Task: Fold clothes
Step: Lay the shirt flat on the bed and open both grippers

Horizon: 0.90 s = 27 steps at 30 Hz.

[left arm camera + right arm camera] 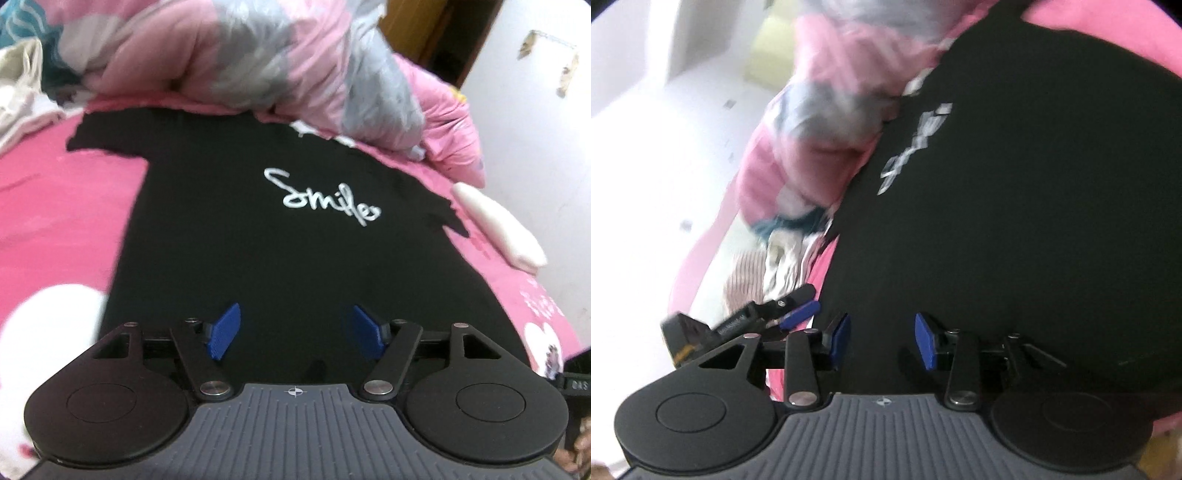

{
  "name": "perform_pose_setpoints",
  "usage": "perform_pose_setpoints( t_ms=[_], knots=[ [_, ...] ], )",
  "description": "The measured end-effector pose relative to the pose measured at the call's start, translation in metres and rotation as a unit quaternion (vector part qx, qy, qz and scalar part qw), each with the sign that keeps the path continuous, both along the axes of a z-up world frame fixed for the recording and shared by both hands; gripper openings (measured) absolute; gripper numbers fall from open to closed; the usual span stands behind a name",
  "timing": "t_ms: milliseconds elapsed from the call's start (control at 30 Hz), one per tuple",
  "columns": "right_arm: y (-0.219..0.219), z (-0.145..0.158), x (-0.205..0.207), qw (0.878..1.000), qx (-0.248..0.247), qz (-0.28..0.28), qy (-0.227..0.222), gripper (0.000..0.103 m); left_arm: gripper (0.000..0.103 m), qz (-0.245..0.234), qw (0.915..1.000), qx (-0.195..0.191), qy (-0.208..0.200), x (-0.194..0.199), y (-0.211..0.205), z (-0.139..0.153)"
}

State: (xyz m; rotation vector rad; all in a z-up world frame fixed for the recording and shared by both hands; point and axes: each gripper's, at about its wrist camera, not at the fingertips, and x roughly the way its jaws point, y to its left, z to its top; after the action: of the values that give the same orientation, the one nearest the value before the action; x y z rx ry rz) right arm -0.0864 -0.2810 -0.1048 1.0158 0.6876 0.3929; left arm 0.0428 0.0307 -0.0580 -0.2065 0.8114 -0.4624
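Observation:
A black T-shirt (258, 251) with white "Smile" lettering lies flat, front up, on the pink bed sheet (55, 206). My left gripper (295, 332) hovers over the shirt's near hem, open, its blue pads (225, 332) wide apart with nothing pinched. The blurred right wrist view shows the same shirt (1015, 229) from its side. There my right gripper (882, 341) stands open over the shirt's edge, its blue pads (925, 343) apart and clear of the cloth. The left gripper (792, 314) also shows, low at the left of that view.
A crumpled pink and grey quilt (258, 55) is heaped behind the shirt's collar. A white oblong cushion (495, 229) lies by the right sleeve. Light-coloured clothes (22, 96) are piled at the far left. A white wall (535, 122) runs along the bed's right side.

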Motion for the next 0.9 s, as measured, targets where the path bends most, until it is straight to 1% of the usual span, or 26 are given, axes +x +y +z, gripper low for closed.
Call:
perform_pose_setpoints(
  t_ms=[33,67,100,133,167,200,233,267,300,433,500,567,600,667,733,800,900],
  knots=[
    [-0.003,-0.006,0.000,1.000,0.018,-0.005,0.005,0.040,0.069,0.008,0.9999,0.006,0.010,0.006,-0.005,-0.006],
    [-0.005,-0.007,0.000,1.000,0.023,-0.006,0.005,0.040,0.070,0.017,0.9996,0.011,0.018,0.011,-0.008,-0.011],
    [-0.005,-0.006,-0.001,1.000,0.018,-0.006,0.006,0.040,0.071,0.025,0.9995,0.010,0.018,0.013,-0.010,-0.013],
    [-0.005,-0.005,-0.001,1.000,0.015,-0.006,0.009,0.040,0.076,0.030,0.9995,0.006,0.012,0.013,-0.011,-0.015],
    [-0.005,-0.004,-0.002,1.000,0.012,-0.006,0.011,0.040,0.084,0.032,0.9995,0.001,0.009,0.014,-0.012,-0.016],
    [-0.005,-0.003,-0.002,1.000,0.008,-0.006,0.013,0.040,0.089,0.030,0.9995,-0.007,0.009,0.015,-0.012,-0.017],
    [-0.007,-0.001,-0.003,1.000,0.005,-0.007,0.015,0.040,0.097,0.028,0.9995,-0.013,0.010,0.017,-0.012,-0.018],
    [-0.008,0.001,-0.003,1.000,0.002,-0.008,0.017,0.040,0.103,0.026,0.9994,-0.017,0.012,0.018,-0.013,-0.019],
    [-0.010,0.003,-0.003,1.000,-0.001,-0.009,0.019,0.041,0.103,0.024,0.9994,-0.021,0.013,0.020,-0.013,-0.020],
    [0.004,0.016,0.010,0.999,-0.040,-0.017,0.011,0.043,0.103,0.027,0.9994,-0.020,0.008,0.023,-0.016,-0.022],
    [0.004,0.017,0.016,0.998,-0.046,-0.033,0.023,0.042,0.103,0.031,0.9991,-0.027,0.011,0.025,-0.015,-0.022],
    [0.002,0.017,0.020,0.997,-0.048,-0.054,0.031,0.042,0.103,0.038,0.9983,-0.040,0.017,0.028,-0.012,-0.022],
    [-0.002,0.018,0.020,0.995,-0.058,-0.070,0.034,0.041,0.103,0.041,0.9978,-0.048,0.019,0.029,-0.010,-0.022],
    [-0.010,0.024,0.015,0.988,-0.089,-0.116,0.038,0.041,0.103,0.045,0.9964,-0.067,0.026,0.033,-0.006,-0.023],
    [-0.011,0.033,0.012,0.981,-0.119,-0.147,0.036,0.042,0.103,0.049,0.9947,-0.085,0.033,0.035,-0.001,-0.021],
    [-0.004,0.043,0.012,0.975,-0.156,-0.153,0.031,0.043,0.103,0.055,0.9934,-0.094,0.036,0.036,0.004,-0.016],
    [0.011,0.054,0.021,0.973,-0.191,-0.129,0.016,0.043,0.103,0.066,0.9940,-0.086,0.016,0.038,0.009,-0.006]
  ],
)
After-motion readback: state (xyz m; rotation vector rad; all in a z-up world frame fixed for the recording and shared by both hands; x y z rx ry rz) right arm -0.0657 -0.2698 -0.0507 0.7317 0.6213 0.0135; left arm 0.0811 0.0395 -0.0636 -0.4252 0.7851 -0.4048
